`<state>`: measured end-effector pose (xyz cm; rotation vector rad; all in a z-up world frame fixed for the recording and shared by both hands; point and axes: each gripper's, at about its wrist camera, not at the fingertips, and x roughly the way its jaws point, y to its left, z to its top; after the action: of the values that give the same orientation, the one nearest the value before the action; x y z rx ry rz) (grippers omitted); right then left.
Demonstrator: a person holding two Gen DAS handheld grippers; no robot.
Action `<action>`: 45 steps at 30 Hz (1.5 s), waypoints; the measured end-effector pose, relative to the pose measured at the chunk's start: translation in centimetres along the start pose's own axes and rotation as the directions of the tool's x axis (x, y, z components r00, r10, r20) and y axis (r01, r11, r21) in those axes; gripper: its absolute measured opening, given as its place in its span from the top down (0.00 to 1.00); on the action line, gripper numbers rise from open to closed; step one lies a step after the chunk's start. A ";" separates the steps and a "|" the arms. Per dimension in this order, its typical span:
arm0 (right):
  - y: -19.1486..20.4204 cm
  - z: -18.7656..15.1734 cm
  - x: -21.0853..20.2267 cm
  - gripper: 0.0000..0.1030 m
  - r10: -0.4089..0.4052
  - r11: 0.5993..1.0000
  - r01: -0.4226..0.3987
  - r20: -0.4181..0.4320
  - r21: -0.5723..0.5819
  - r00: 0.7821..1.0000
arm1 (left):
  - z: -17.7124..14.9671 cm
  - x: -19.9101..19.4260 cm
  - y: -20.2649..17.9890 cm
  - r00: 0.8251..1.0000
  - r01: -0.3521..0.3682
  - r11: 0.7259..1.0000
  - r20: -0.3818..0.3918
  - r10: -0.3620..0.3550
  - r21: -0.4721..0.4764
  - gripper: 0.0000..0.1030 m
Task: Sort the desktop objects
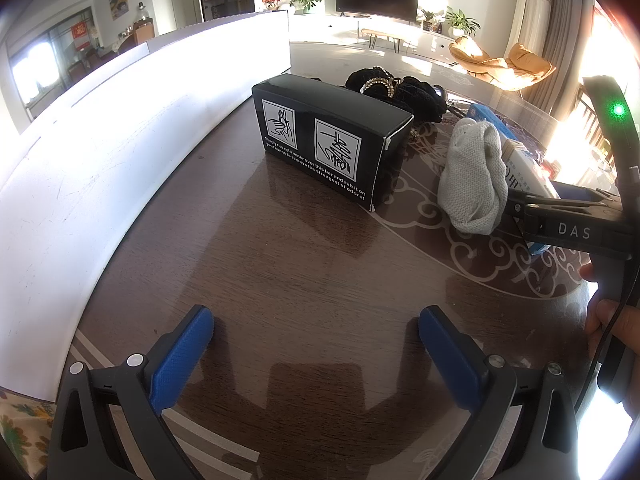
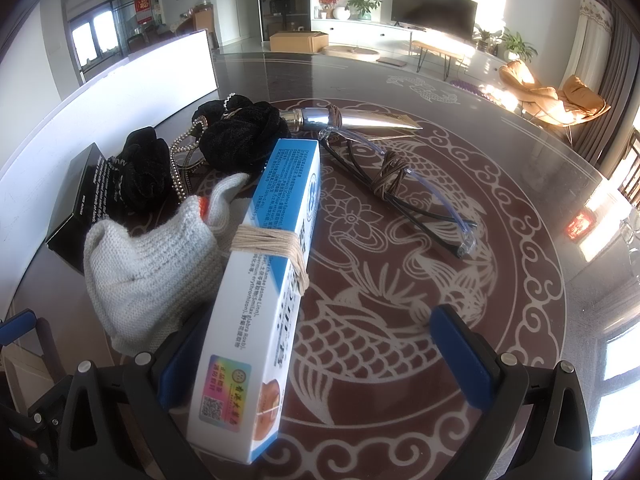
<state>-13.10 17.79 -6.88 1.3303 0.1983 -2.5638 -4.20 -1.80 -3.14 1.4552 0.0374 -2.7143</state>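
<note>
One black box (image 1: 332, 140) upright on table (image 1: 304, 280), landmark. Right of box: one knit glove (image 1: 474, 176), one blue-white carton (image 2: 264, 280) string-wrapped. Behind box: two black scrunchies (image 2: 240, 132). Beyond carton: one glasses (image 2: 400, 184), one silver tube (image 2: 352, 118).

Left gripper (image 1: 316, 334) wide open, empty, low facing box. Right gripper (image 2: 316, 344) wide open, carton against its left finger, not clamped.

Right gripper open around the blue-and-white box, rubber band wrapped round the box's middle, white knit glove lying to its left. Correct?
Not quite: the blue-and-white box is bound with beige string, not a rubber band, as the right wrist view shows. The rest stands: right gripper open around it, white knit glove to its left.
</note>
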 end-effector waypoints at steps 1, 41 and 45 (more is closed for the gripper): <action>0.0 0.0 0.0 0.00 0.000 1.000 0.000 0.000 0.000 1.000 | 0.0 0.0 0.0 1.000 0.000 1.000 0.000 0.000 0.000 0.00; 0.0 0.0 0.0 0.00 0.000 1.000 0.000 0.003 0.002 1.000 | 9.7 5.5 3.3 0.996 0.077 0.928 -0.011 -0.087 -0.365 0.35; 0.1 0.2 -0.1 0.00 -0.006 1.000 0.006 0.001 -0.003 1.000 | 8.2 4.6 4.0 0.993 0.109 0.955 -0.004 -0.115 -0.276 0.53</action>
<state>-13.14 17.65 -6.73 1.3293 0.2063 -2.5684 -13.31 -6.36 -2.44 1.4367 0.4926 -2.6444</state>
